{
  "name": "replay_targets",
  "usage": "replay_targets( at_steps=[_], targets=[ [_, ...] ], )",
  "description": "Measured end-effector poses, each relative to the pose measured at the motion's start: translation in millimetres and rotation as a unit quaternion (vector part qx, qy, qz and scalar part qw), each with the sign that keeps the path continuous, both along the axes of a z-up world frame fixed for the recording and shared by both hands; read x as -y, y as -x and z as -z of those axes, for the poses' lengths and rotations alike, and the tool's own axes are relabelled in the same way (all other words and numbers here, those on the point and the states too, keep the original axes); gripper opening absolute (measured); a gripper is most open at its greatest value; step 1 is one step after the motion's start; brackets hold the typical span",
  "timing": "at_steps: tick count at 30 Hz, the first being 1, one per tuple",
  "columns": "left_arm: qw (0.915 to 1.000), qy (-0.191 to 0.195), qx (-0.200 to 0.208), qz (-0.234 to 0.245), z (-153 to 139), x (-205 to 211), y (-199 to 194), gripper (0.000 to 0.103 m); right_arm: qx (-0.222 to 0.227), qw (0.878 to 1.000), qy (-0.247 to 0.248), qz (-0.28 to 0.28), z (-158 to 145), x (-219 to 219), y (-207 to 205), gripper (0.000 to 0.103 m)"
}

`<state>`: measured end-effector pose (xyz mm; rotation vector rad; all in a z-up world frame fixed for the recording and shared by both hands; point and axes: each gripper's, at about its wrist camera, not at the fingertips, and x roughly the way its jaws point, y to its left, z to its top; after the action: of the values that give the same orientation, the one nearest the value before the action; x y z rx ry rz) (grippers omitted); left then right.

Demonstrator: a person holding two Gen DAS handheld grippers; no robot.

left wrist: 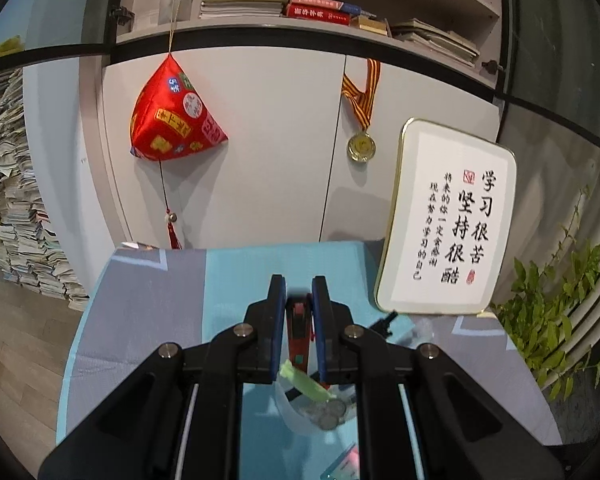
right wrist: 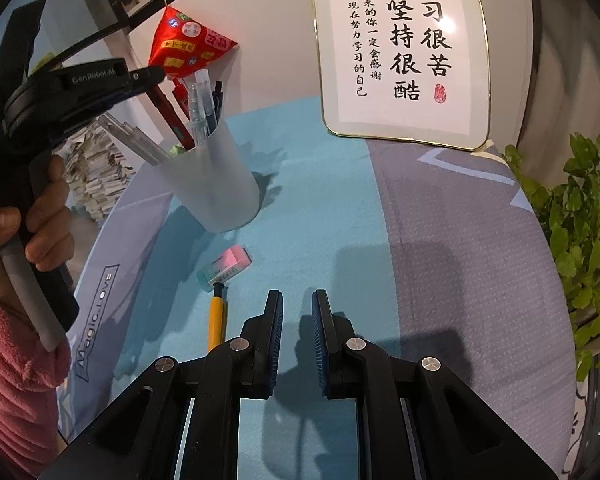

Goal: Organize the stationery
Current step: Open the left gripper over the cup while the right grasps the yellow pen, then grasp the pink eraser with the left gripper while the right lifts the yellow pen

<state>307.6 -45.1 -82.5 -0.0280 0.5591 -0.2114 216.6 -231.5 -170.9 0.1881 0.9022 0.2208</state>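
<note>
We are watching the left claw (left wrist: 299, 292) pinching a red pen (left wrist: 299, 322) between its blue pads, right over a pale plastic cup (right wrist: 210, 178) on the desk (right wrist: 332, 208). Seen from the right wrist, the pen is leaning in the cup, its long axis running from the claw down and to the right into the cup, lower end below the rim. The pen is looking red with a dark section and a small printed patch on its barrel. Down the left wrist view we are also seeing a green strip and a few coins (left wrist: 330, 412) inside the cup. Clear and dark pens (right wrist: 204, 108) are standing in the cup too, tips up, leaning toward the back wall.

The right claw (right wrist: 298, 300) is hovering above the blue and grey cloth, its pads drawn nearly together with nothing between them. Just left of it a yellow pen (right wrist: 217, 322) is lying flat, its long axis running almost straight away from us, black tip touching a pink and green eraser (right wrist: 225, 267) that is lying slantwise near the cup's base.

A hand (right wrist: 28, 216) in a pink fleece sleeve (right wrist: 16, 380) is gripping the left tool's handle. A framed calligraphy sign (right wrist: 400, 52) is leaning at the back of the desk.
</note>
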Motion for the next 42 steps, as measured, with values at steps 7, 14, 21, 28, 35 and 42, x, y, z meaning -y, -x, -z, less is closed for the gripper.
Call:
replay_targets(
  at_steps=[7, 14, 21, 28, 35, 42],
  targets=[
    [0.9999, -0.008, 0.007, 0.007, -3.1, -3.4, 13.1, 0.026, -0.001, 1.000, 0.003, -0.009, -0.4, -5.4, 1.9, 0.014],
    [0.9988, 0.001, 0.047, -0.010, -23.0, -25.3, 54.7, 0.040, -0.007, 0.999, 0.013, -0.033, 3.1, -20.5, 5.6, 0.014],
    [0.9997, 0.002, 0.026, 0.005, -6.8, -42.8, 93.7, 0.045, -0.023, 0.997, 0.023, -0.071, 12.5, -48.0, 4.0, 0.014],
    [0.9997, 0.007, -0.020, 0.007, 27.5, -55.6, 109.2, 0.045, -0.041, 0.995, 0.040, -0.077, 23.0, -70.4, -12.4, 0.014],
    [0.9990, 0.014, -0.043, 0.008, 44.6, -71.1, 113.9, 0.044, -0.060, 0.994, 0.057, -0.072, 33.7, -85.5, -29.4, 0.014],
    [0.9977, 0.015, -0.060, 0.027, 56.3, -66.8, 112.5, 0.044, -0.047, 0.993, 0.088, -0.066, 32.9, -92.1, -31.3, 0.011]
  ],
)
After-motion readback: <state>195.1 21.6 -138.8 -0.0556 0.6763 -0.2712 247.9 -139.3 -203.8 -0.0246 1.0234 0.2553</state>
